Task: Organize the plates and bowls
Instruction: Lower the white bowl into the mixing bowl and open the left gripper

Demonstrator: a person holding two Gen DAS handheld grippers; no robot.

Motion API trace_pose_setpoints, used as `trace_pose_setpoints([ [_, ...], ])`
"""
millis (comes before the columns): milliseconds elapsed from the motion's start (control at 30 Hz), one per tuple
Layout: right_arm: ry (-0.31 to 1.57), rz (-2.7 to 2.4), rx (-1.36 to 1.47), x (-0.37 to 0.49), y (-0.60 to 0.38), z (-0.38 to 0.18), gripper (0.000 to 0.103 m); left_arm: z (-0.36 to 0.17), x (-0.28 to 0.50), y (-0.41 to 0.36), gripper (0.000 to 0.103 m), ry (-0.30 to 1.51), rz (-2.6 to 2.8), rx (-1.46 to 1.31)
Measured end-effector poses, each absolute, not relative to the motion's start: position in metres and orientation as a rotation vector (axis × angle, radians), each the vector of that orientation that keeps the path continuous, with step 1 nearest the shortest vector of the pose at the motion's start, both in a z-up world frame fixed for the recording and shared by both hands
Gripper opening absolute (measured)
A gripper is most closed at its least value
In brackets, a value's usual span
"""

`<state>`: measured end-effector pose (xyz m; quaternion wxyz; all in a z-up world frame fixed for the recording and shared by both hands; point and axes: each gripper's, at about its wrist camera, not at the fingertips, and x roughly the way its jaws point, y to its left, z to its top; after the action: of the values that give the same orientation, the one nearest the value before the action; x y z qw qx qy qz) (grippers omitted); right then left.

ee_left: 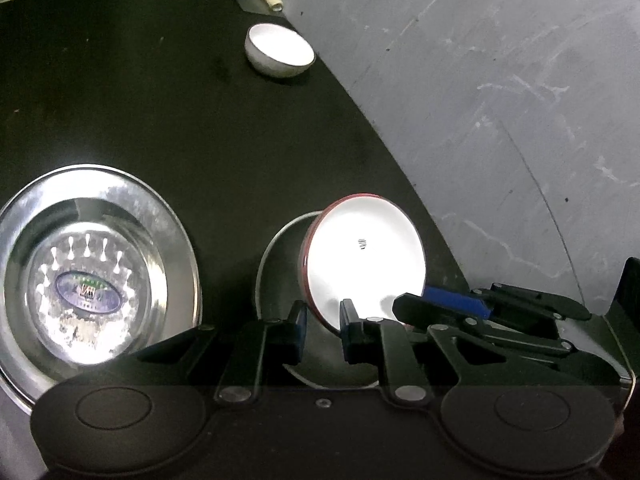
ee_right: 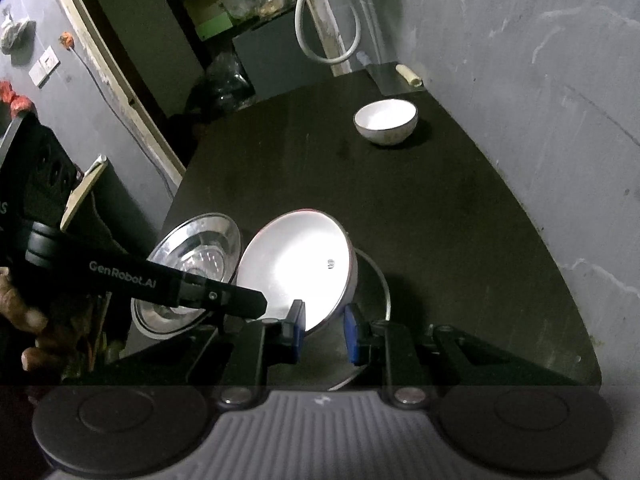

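Both grippers pinch the red-rimmed bowl by its near rim, left gripper and right gripper side by side. The bowl is tilted above a steel plate near the table's near edge. A second steel plate lies just beside it; a small white bowl sits at the far edge.

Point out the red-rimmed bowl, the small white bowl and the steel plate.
red-rimmed bowl (ee_left: 366, 256): left wrist view, white inside.
small white bowl (ee_right: 385, 118): right wrist view, inside.
steel plate (ee_left: 86, 288): left wrist view, centre label.
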<state>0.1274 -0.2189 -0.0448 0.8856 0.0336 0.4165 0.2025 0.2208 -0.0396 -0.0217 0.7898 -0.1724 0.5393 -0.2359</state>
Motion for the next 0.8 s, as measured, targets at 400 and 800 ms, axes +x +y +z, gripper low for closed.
trace_pose_setpoints([
  [400, 0.918, 0.42, 0.057, 0.127, -0.215, -0.051, 0.023, -0.029, 0.222, -0.045, 0.02, 1.213, -0.509, -0.345],
  [800, 0.946, 0.414, 0.055, 0.128, -0.215, -0.056, 0.023, -0.032, 0.227, -0.055, 0.02, 1.237, -0.504, -0.321],
])
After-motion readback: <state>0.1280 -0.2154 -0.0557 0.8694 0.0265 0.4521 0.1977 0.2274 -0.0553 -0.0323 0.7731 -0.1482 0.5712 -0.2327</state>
